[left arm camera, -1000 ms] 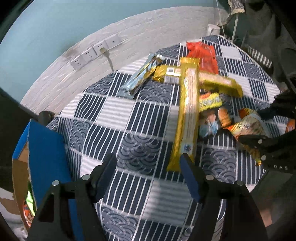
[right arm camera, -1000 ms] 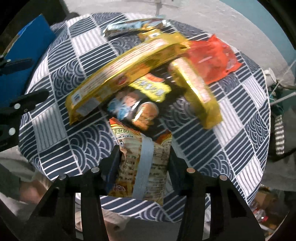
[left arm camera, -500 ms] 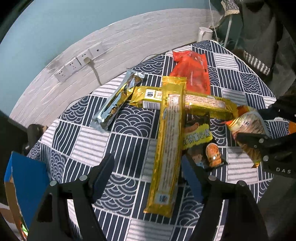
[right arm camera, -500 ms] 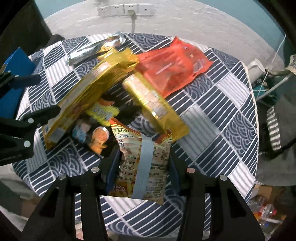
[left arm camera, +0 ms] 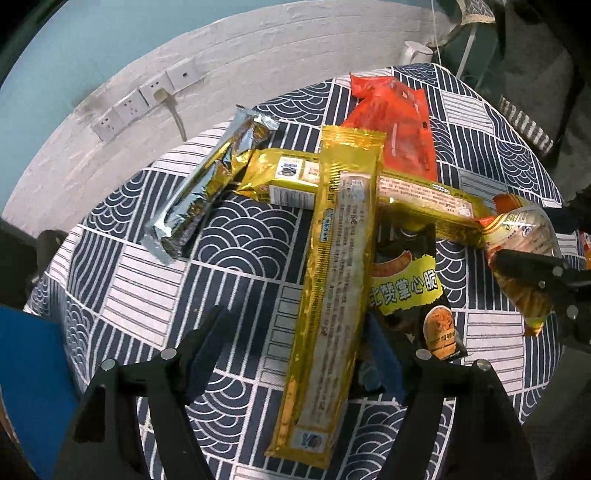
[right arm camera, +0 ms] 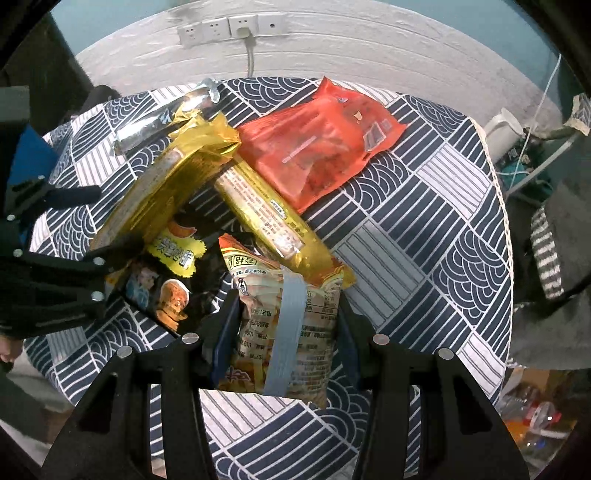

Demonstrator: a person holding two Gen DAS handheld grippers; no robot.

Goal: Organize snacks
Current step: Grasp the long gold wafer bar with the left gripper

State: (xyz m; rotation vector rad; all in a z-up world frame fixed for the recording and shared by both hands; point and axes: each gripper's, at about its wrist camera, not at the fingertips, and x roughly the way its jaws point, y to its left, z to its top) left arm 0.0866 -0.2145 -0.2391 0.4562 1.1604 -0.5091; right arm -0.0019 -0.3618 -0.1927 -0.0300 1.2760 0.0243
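Observation:
Several snacks lie piled on a round table under a navy patterned cloth (left arm camera: 240, 240). A long gold packet (left arm camera: 332, 288) lies across a second gold packet (left arm camera: 424, 195), beside a black-and-yellow pack (left arm camera: 406, 288). Behind them lie a red-orange bag (left arm camera: 399, 118) and a silver packet (left arm camera: 210, 184). My left gripper (left arm camera: 295, 321) straddles the long gold packet's near half; its jaws are closing, and the left finger stands clear of the wrapper. My right gripper (right arm camera: 288, 306) is shut on an orange snack bag (right arm camera: 284, 317) with a grey tape strip, held above the table's near edge.
A blue box (left arm camera: 29, 387) stands at the table's left edge. Wall sockets with a plugged-in cable (right arm camera: 240, 29) are on the white wall behind. A white kettle (right arm camera: 502, 129) and cables stand off the table's right side. Bare cloth (right arm camera: 424, 221) spreads to the right.
My left gripper came down and forward over the pile until its fingers flank the long gold packet. My right gripper swung and rolled with the orange bag still held.

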